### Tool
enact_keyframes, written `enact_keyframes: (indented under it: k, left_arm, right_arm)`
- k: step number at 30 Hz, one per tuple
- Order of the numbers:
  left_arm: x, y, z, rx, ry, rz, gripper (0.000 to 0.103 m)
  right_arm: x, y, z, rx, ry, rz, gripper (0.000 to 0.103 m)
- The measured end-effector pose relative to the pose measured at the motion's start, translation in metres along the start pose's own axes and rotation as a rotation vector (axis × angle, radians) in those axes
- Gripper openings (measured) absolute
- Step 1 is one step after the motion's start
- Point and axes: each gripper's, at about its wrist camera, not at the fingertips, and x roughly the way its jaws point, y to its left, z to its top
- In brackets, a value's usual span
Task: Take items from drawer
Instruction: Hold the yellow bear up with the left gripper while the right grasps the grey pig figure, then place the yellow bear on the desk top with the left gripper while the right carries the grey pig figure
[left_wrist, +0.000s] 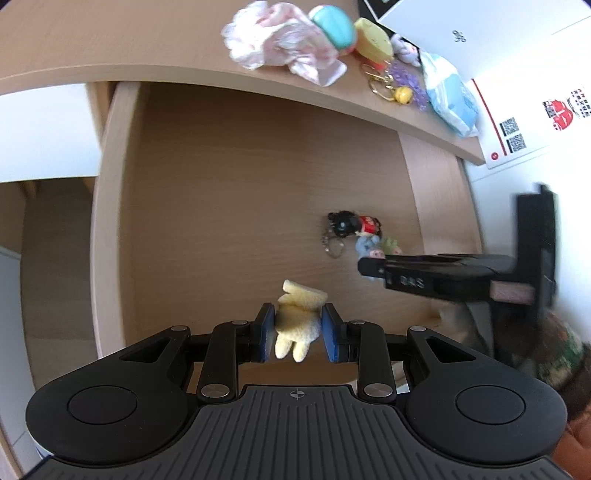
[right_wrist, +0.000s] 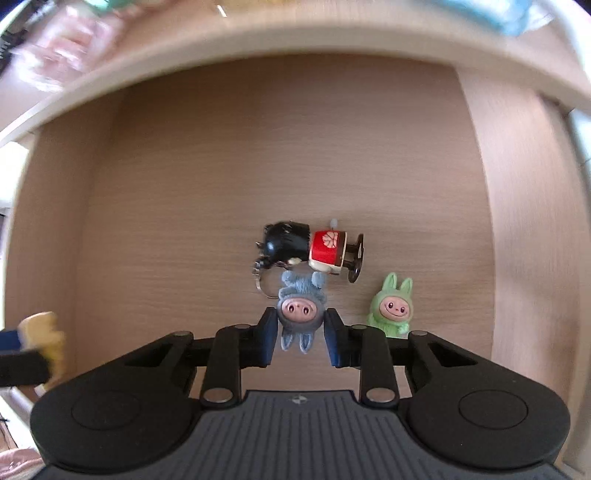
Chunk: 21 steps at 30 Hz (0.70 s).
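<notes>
Left wrist view only: desk (left_wrist: 110, 40) top above the open drawer (left_wrist: 221, 184), carrying a pink-white plastic bag (left_wrist: 280, 40), teal and yellow toys, keyrings (left_wrist: 391, 83), blue pack (left_wrist: 448, 96). Right wrist view only: green bunny figure (right_wrist: 392, 308) near drawer's right wall, faces readable. Left gripper (left_wrist: 298, 330) clamped on yellow plush toy (left_wrist: 299, 321), jaws part-open around it, above drawer's front edge, pitched steeply down. Right gripper (right_wrist: 301, 334) pinching grey-blue bunny figure (right_wrist: 299, 314), jaws tight on its head, pointing almost straight down into drawer. Black-and-red keychain doll (right_wrist: 314, 251) lying on drawer floor, touching the bunny's far end.
</notes>
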Motion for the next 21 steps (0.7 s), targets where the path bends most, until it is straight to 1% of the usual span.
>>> enact_keyframes:
  k: [2, 4, 8, 11, 14, 15, 17, 19, 21]
  left_arm:
    - [0.0, -0.005, 0.003, 0.023, -0.011, 0.004, 0.031]
    - [-0.004, -0.012, 0.006, 0.049, -0.042, 0.009, 0.031]
    - [-0.023, -0.031, 0.019, 0.122, -0.159, -0.011, 0.031]
    - [-0.039, -0.047, 0.037, 0.178, -0.253, -0.048, 0.031]
    - [-0.054, -0.061, 0.066, 0.225, -0.343, -0.058, 0.031]
    - [-0.056, -0.067, 0.078, 0.239, -0.369, -0.045, 0.031]
    - [-0.057, -0.078, 0.105, 0.268, -0.422, 0.001, 0.031]
    - [-0.053, -0.083, 0.134, 0.276, -0.438, 0.037, 0.031]
    - [-0.043, -0.085, 0.161, 0.253, -0.435, 0.054, 0.031]
  right_arm:
    - [-0.019, 0.001, -0.009, -0.006, -0.046, 0.003, 0.027]
    - [-0.038, -0.002, -0.017, 0.008, -0.084, 0.028, 0.027]
    - [-0.075, -0.017, -0.03, 0.078, -0.164, 0.089, 0.027]
    - [-0.095, -0.025, -0.035, 0.116, -0.214, 0.073, 0.027]
    - [-0.114, -0.03, -0.039, 0.142, -0.261, 0.082, 0.027]
    - [-0.115, -0.035, -0.03, 0.148, -0.272, 0.088, 0.027]
    - [-0.127, -0.042, -0.029, 0.148, -0.295, 0.099, 0.027]
    - [-0.129, -0.039, -0.025, 0.148, -0.309, 0.101, 0.027]
    - [-0.131, -0.036, -0.027, 0.136, -0.316, 0.094, 0.027]
